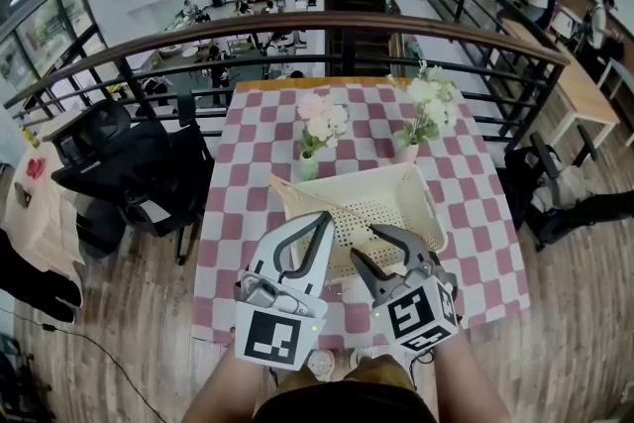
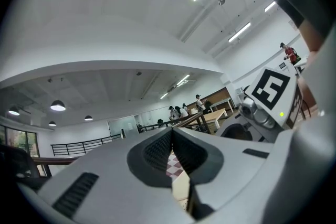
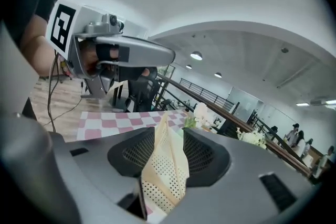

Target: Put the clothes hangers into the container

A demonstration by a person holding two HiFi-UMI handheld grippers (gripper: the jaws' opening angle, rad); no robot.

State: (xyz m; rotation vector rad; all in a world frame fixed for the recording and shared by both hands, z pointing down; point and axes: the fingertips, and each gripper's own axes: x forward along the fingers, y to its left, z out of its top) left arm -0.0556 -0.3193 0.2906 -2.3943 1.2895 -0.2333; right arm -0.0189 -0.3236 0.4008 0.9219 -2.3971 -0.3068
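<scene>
A cream perforated basket stands in the middle of the table with the pink and white checked cloth. I see no clothes hanger in any view. Both grippers hover over the table's near edge, in front of the basket. My left gripper has its jaws together at the tips with nothing between them. To its right, my right gripper is open and empty. In the right gripper view the basket shows through the gap of the right gripper. The left gripper hangs at upper left there.
Behind the basket stand two small vases with pale flowers. A black office chair stands left of the table. A curved railing runs behind the table's far edge. Wooden floor surrounds the table.
</scene>
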